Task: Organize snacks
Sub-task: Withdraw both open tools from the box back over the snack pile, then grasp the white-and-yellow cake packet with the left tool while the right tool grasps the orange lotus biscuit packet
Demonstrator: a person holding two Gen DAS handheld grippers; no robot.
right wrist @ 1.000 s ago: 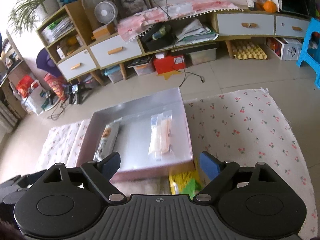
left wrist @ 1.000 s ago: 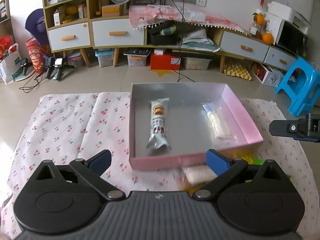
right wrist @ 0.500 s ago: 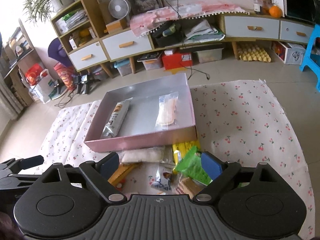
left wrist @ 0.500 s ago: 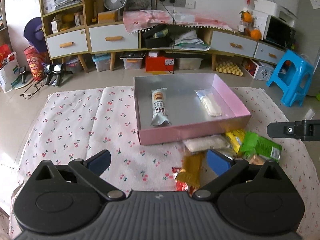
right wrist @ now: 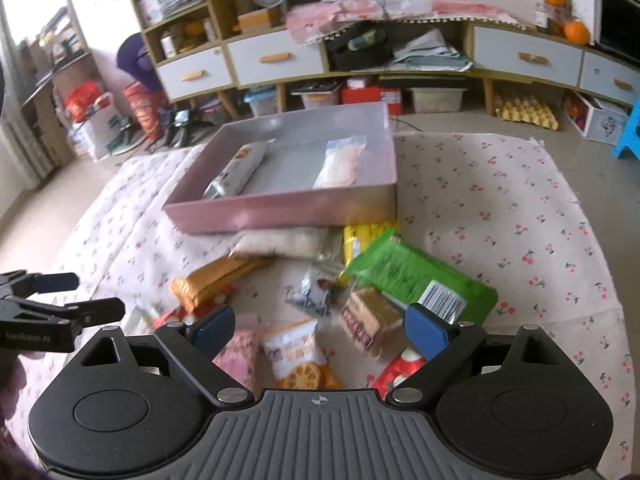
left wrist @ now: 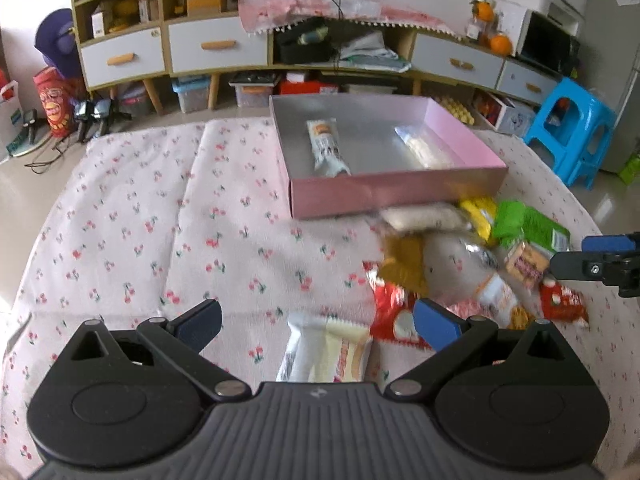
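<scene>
Snacks point(right wrist: 304, 356) lie heaped on the cherry-print cloth point(left wrist: 160, 220) just in front of the pink box point(left wrist: 396, 192), which holds two packets. They look light, crinkly and slippery, so pinch a sealed end. Your left gripper point(left wrist: 318, 322) and right gripper point(right wrist: 320, 330) both stand apart, empty.

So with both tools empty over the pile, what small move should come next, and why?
Probably lower the left tool onto the white wafer packet lying right between its open fingers and close on it. The pink box holds only two snacks, and most packets are outside it on the cloth. The right tool is open too, above the orange cracker bag.
</scene>
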